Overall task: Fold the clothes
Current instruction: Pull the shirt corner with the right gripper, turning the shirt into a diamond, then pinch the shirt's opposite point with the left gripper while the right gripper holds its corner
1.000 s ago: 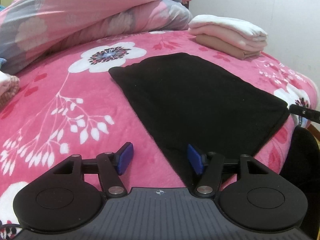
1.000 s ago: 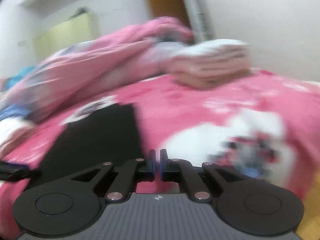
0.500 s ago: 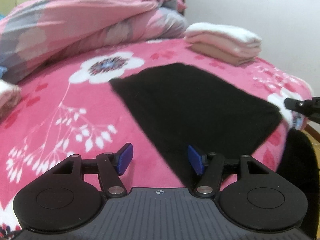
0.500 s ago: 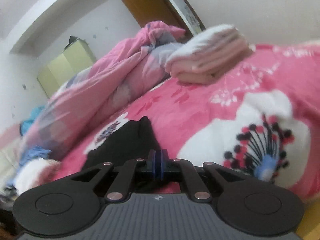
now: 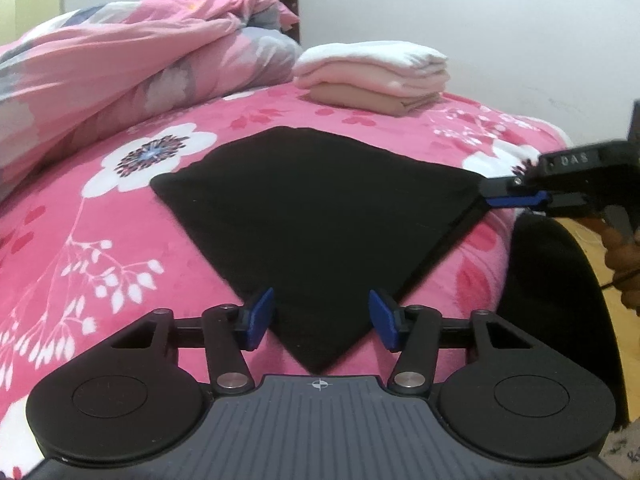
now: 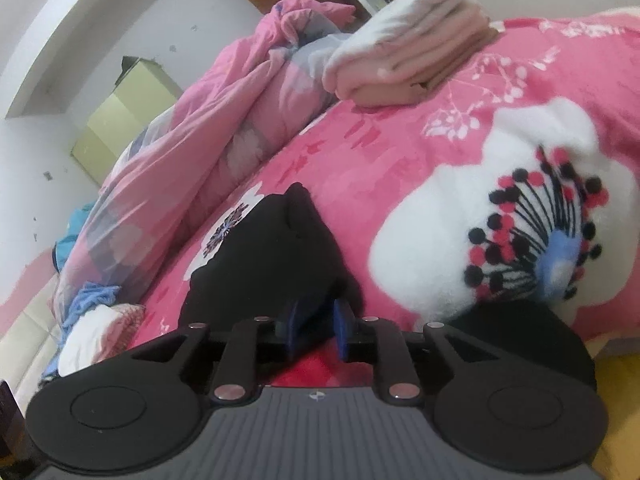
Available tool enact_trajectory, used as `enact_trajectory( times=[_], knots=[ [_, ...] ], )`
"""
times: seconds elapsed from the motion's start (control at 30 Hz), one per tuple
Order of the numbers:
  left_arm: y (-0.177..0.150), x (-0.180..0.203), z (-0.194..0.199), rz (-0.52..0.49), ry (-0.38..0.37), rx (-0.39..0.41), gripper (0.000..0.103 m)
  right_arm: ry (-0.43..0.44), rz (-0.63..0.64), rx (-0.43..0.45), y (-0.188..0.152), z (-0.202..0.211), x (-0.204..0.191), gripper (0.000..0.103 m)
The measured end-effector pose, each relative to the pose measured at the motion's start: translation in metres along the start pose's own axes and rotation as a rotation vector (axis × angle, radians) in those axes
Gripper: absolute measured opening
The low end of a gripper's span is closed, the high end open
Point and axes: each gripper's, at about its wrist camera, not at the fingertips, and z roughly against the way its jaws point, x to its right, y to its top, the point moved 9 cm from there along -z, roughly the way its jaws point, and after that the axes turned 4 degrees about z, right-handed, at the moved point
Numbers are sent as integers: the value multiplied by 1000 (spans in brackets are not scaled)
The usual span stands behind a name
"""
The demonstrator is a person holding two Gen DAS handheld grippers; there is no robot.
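Note:
A black garment (image 5: 320, 216) lies flat on the pink flowered bed cover (image 5: 100, 248). My left gripper (image 5: 321, 317) is open, its blue pads on either side of the garment's near corner. My right gripper (image 6: 316, 326) shows in the left wrist view (image 5: 516, 200) at the garment's right corner. In the right wrist view the black cloth (image 6: 272, 256) runs between its blue pads, which stand a little apart. Whether they pinch the cloth I cannot tell.
A stack of folded white, pink and tan clothes (image 5: 372, 76) sits at the far side of the bed. A crumpled pink duvet (image 5: 120, 64) lies at the far left. A white wall is behind. Loose clothes (image 6: 96, 316) lie at the left.
My left gripper has dropped lower and closer to the garment's near corner. My right gripper has come in to the right corner, and its pads have parted slightly around the cloth.

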Motion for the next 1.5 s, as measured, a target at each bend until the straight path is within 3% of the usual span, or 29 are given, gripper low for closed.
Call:
enact_trajectory(
  times=[0.17, 0.37, 0.53, 0.97, 1.5],
  knots=[
    [-2, 6, -1, -38, -3, 7, 43, 19, -56, 1, 3, -4, 3, 20],
    [-5, 9, -1, -52, -8, 0, 43, 56, -192, -6, 8, -12, 13, 19],
    [-6, 8, 0, -40, -13, -5, 43, 44, -205, 4, 8, -12, 13, 2],
    [-5, 10, 5, -35, -39, -7, 43, 66, -196, 51, 12, 10, -1, 1],
    [-3, 14, 7, -66, -32, 8, 42, 34, -273, 41, 2, 6, 18, 1]
  ],
)
